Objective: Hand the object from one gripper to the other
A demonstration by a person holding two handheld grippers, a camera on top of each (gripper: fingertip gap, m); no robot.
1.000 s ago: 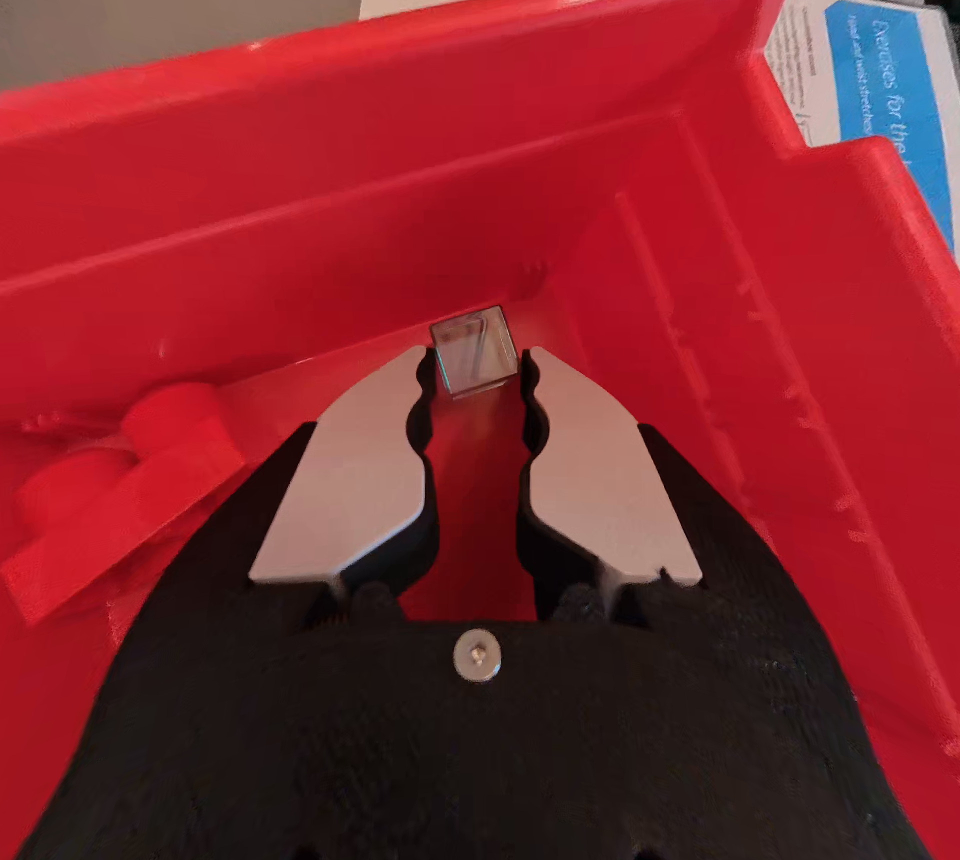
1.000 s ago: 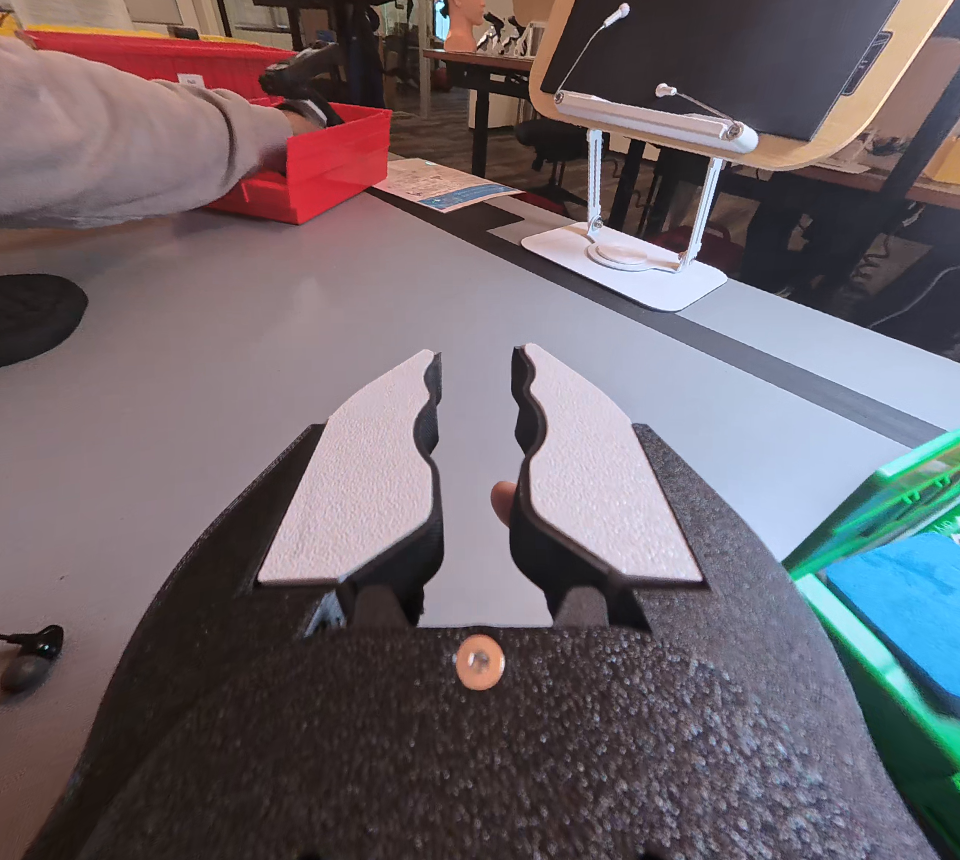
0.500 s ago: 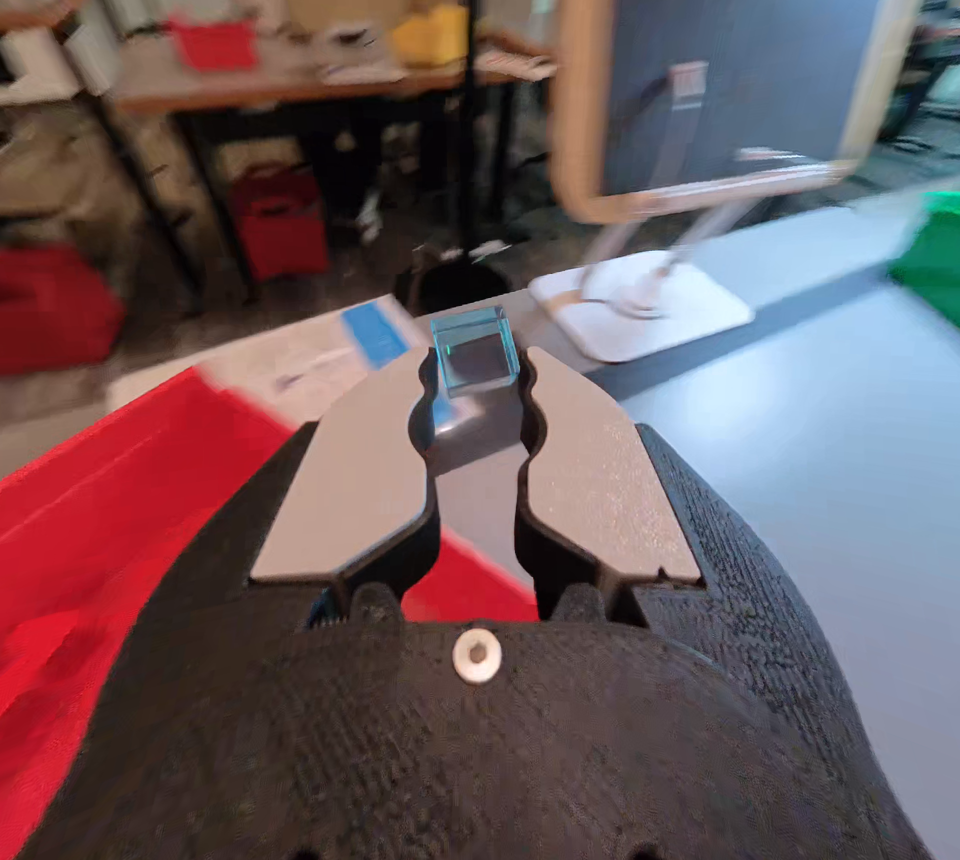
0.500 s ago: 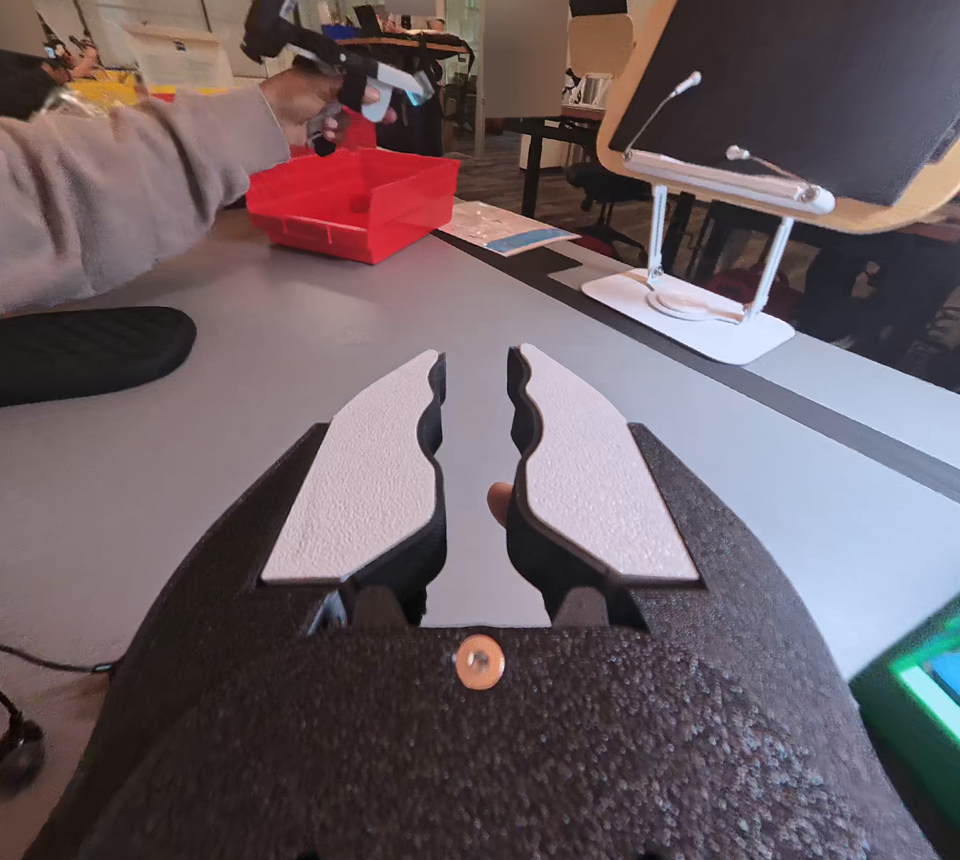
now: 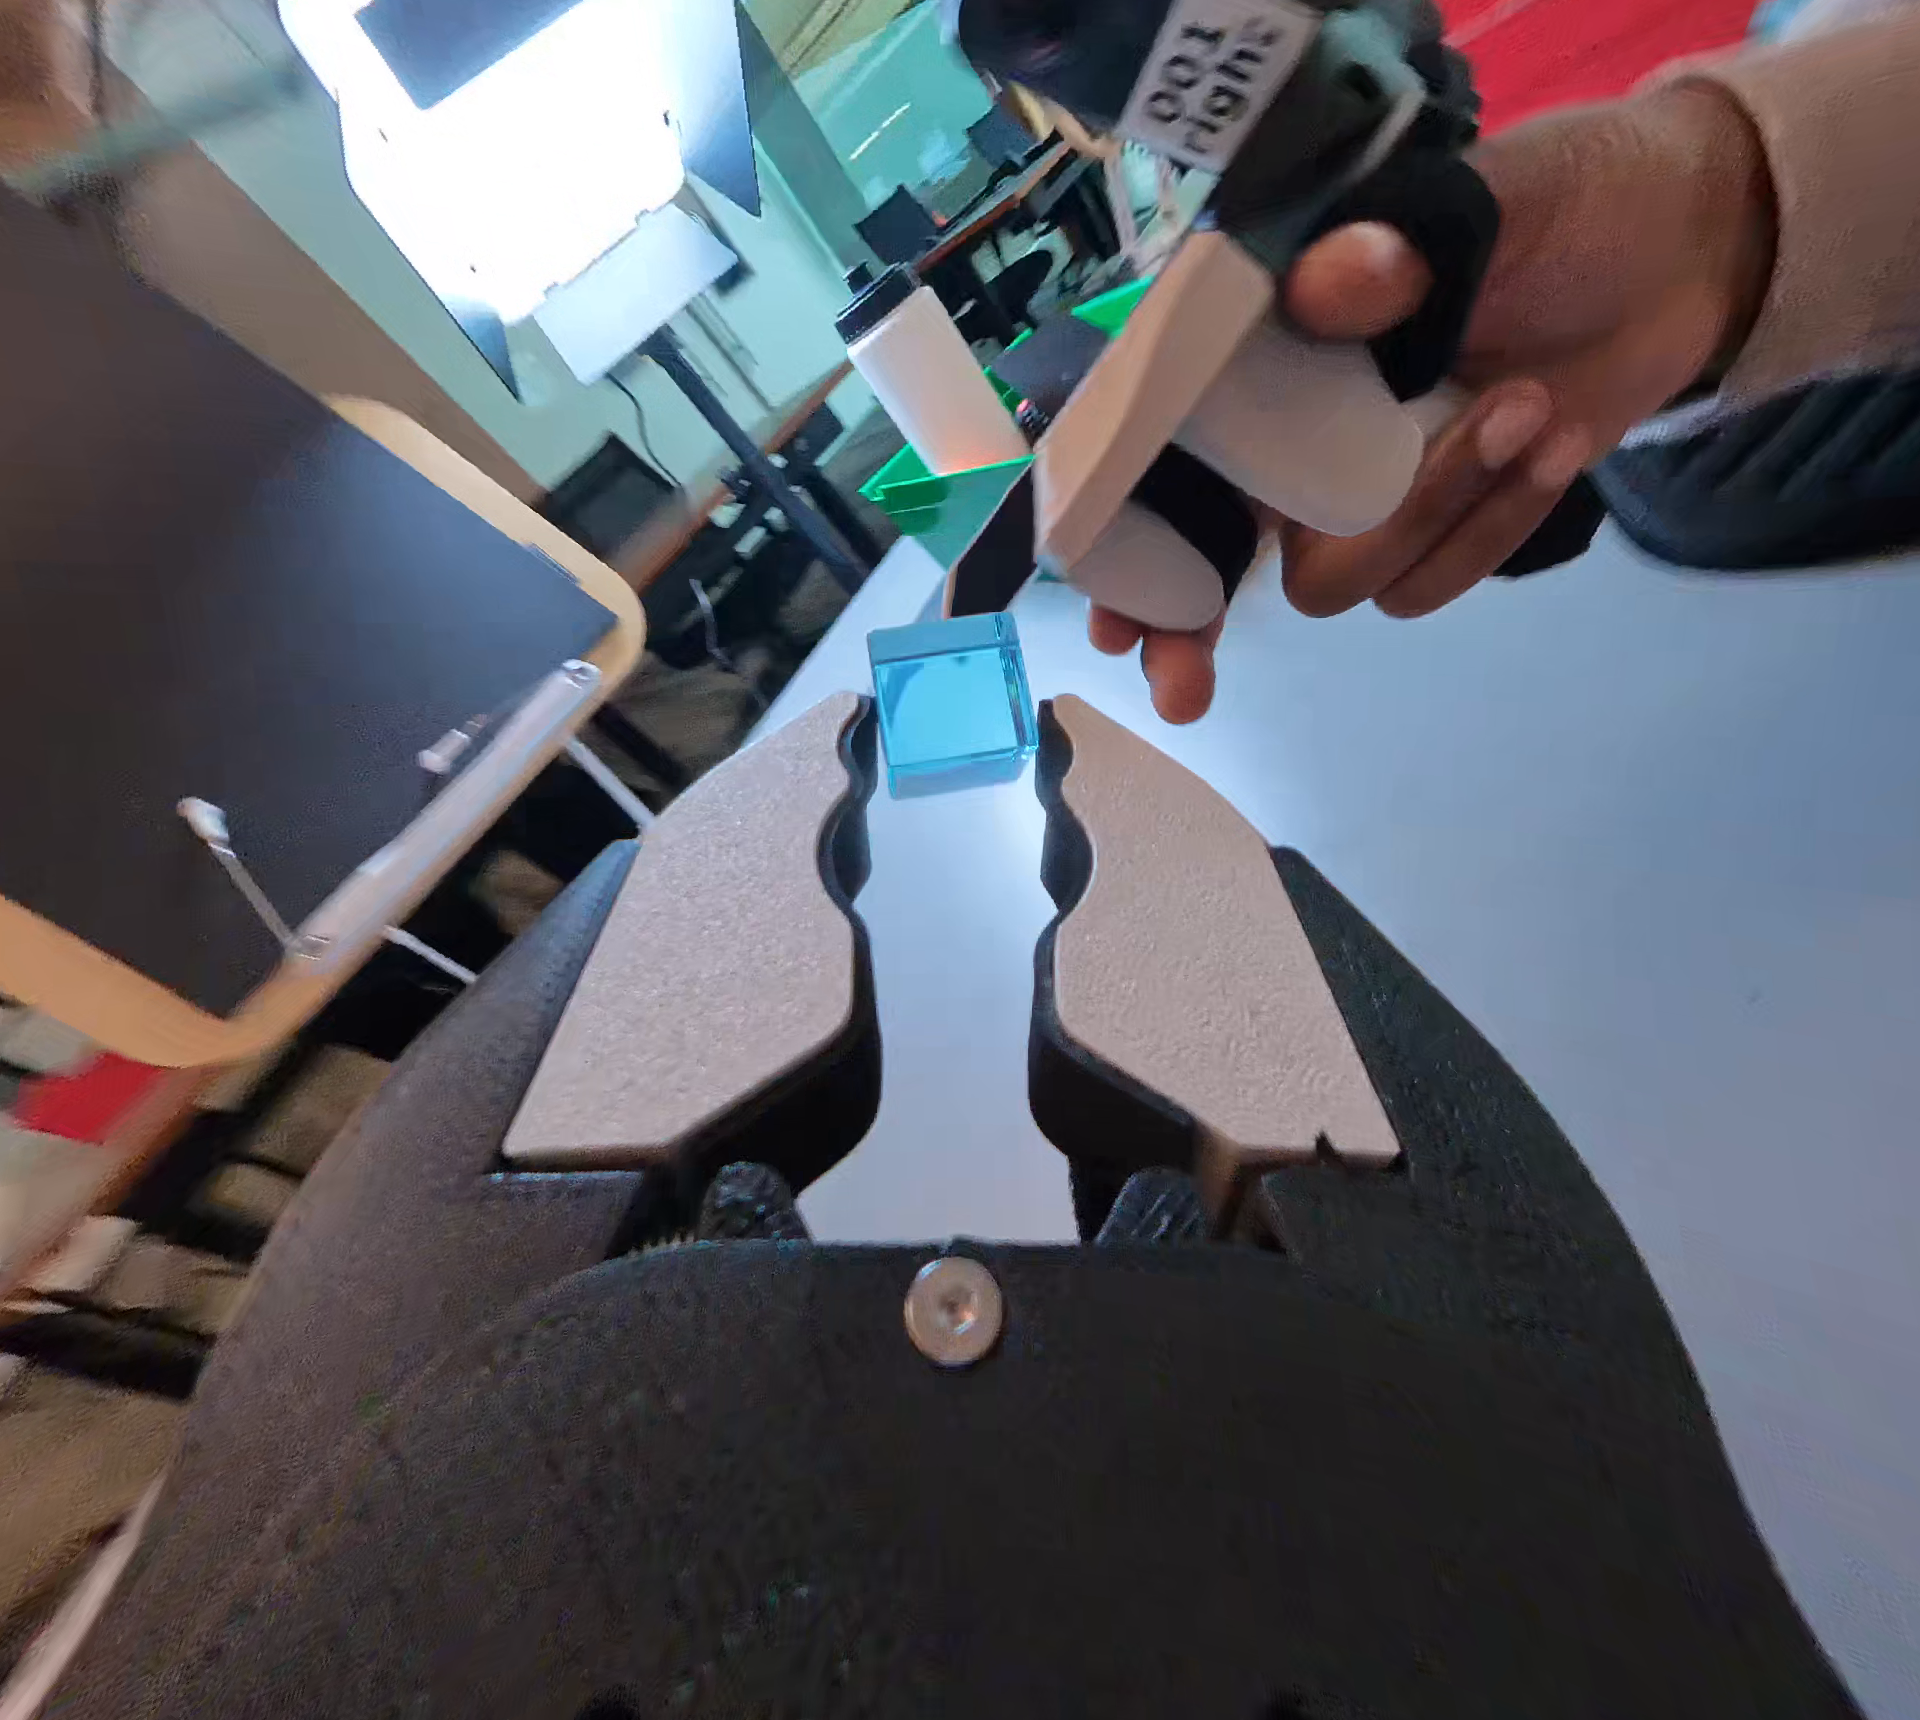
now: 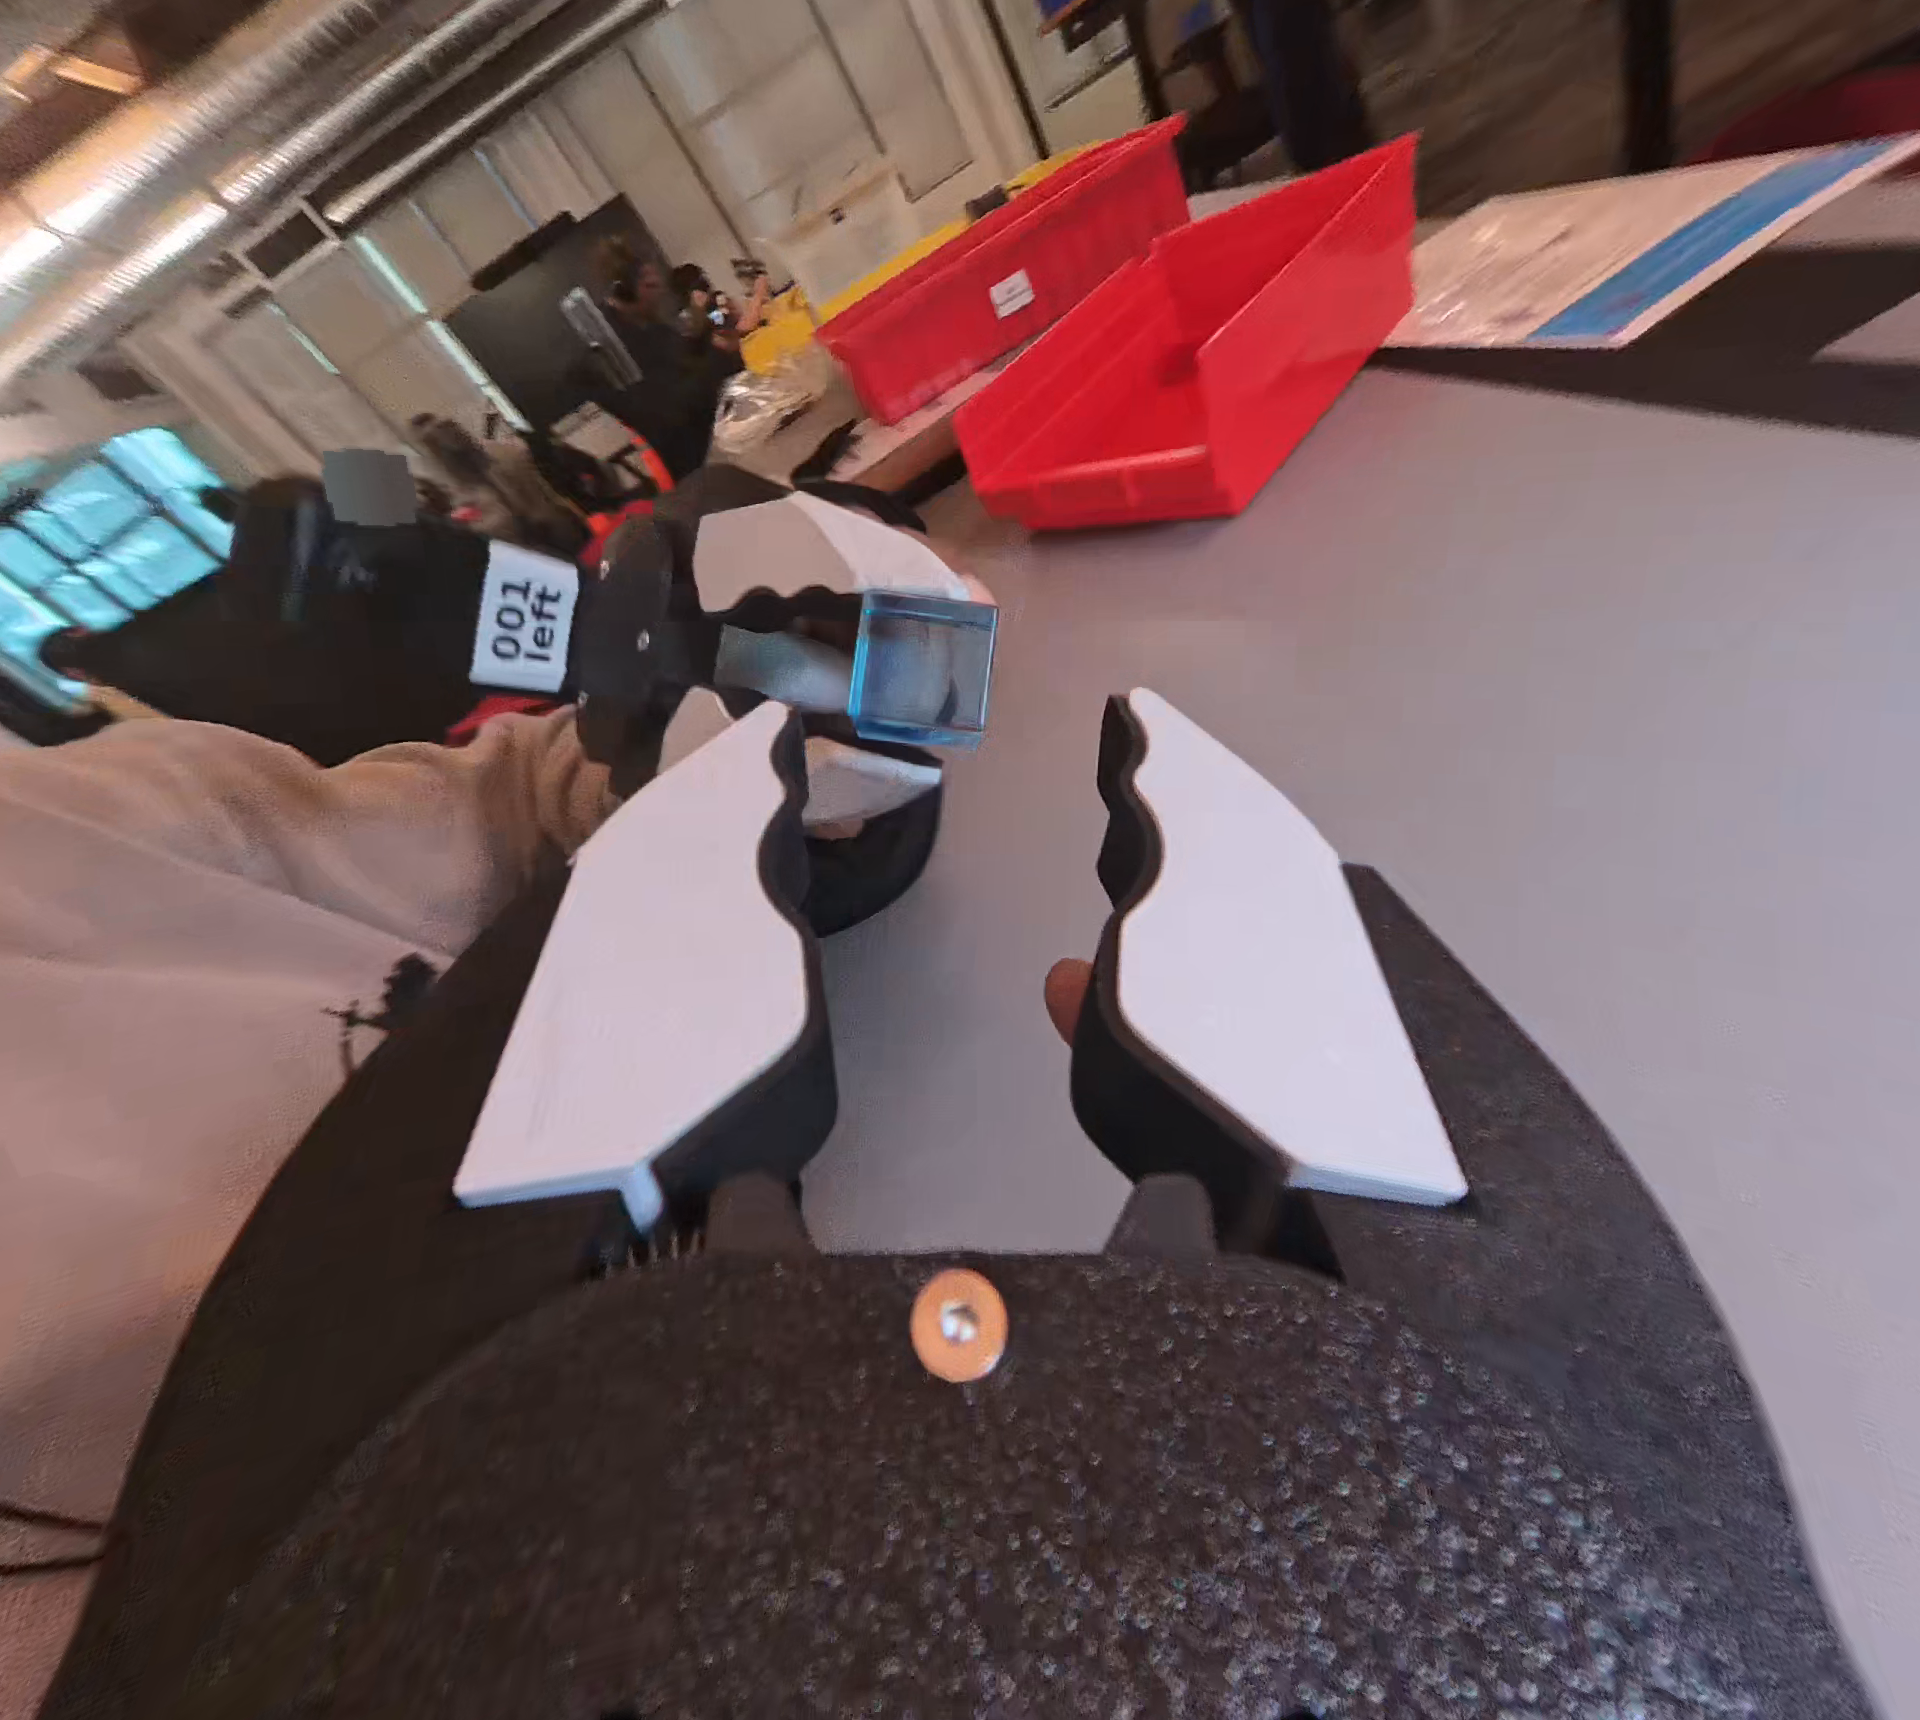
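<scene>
At the centre of the left wrist view we see our left tool (image 5: 953,714) clenched on a clear blue cube (image 5: 951,702), held at its fingertips above the grey worktop (image 5: 1558,839). Our right tool (image 6: 945,725) is released, jaws spread, with the cube (image 6: 920,683) just above and left of its gap. Two red bins (image 6: 1195,413) sit on the worktop in the upper right of the right wrist view.

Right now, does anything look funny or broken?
Nothing looks broken or spilled. The clear blue cube sits pinched at the very tips of the left gripper, held above the grey table, while the right gripper waits open.
</scene>
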